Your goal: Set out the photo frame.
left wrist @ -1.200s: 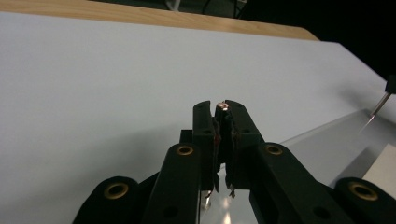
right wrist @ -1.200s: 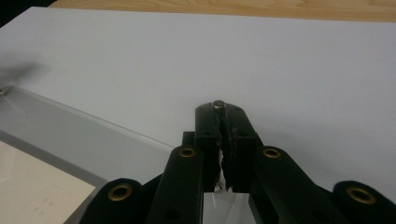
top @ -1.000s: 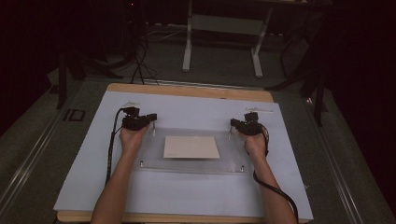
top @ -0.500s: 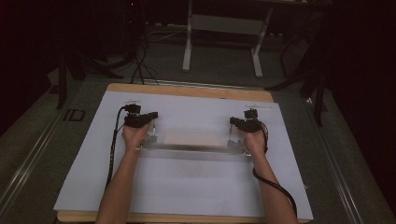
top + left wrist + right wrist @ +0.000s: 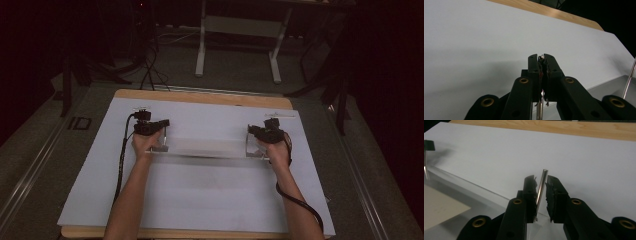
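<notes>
Both grippers hold a clear acrylic frame by thin metal posts at its two ends. On the left, the left gripper (image 5: 162, 131) sits in the person's left hand (image 5: 145, 142); in the left gripper view its black jaws are clamped tight on a metal post (image 5: 541, 58), with only the post's tip showing above them. On the right, the right gripper (image 5: 252, 131) sits in the person's right hand (image 5: 275, 150); in the right gripper view its jaws close around another metal post (image 5: 541, 191), which leans a little and stands up above the jaw tips, one jaw touching it and a slight gap on the other side.

From the high view, the clear acrylic frame (image 5: 205, 150) stretches between the two hands, tilted up on edge above the middle of a large white sheet (image 5: 200, 195). Its outline is faint and blurred. The white sheet covers most of a wooden table (image 5: 200, 96), whose bare far edge shows beyond it. A black cable (image 5: 295, 202) trails from the right gripper along the forearm. In the right gripper view, a beige card (image 5: 441, 207) lies under the transparent panel.
</notes>
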`<state>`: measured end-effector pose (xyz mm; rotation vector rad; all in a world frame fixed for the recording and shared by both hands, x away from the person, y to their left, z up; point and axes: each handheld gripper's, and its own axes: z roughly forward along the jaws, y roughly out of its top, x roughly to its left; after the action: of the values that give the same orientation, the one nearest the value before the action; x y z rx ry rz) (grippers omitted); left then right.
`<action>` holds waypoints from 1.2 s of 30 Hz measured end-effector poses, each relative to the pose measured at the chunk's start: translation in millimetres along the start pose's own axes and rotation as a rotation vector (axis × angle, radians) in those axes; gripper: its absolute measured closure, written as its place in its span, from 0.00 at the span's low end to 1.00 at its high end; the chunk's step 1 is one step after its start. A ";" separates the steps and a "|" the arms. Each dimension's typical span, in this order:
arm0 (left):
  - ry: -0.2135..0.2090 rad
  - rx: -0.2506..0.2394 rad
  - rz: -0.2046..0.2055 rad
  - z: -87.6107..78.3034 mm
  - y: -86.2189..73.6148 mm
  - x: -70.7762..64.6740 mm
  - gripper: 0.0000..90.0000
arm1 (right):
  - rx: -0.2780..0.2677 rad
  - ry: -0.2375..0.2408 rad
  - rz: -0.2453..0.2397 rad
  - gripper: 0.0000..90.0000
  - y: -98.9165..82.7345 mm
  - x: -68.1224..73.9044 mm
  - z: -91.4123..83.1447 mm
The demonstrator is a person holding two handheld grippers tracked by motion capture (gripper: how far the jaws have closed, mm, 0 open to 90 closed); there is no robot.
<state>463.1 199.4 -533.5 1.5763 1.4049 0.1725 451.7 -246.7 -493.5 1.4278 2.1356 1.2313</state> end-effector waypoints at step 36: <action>0.000 0.023 -0.019 1.6 3.3 0.9 0.95 | -0.076 0.058 -0.262 0.64 -46.9 3.1 -66.2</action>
<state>466.7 199.7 -532.4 1.5812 1.4260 0.1447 379.3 -283.1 -490.2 1.0530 2.2037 1.2501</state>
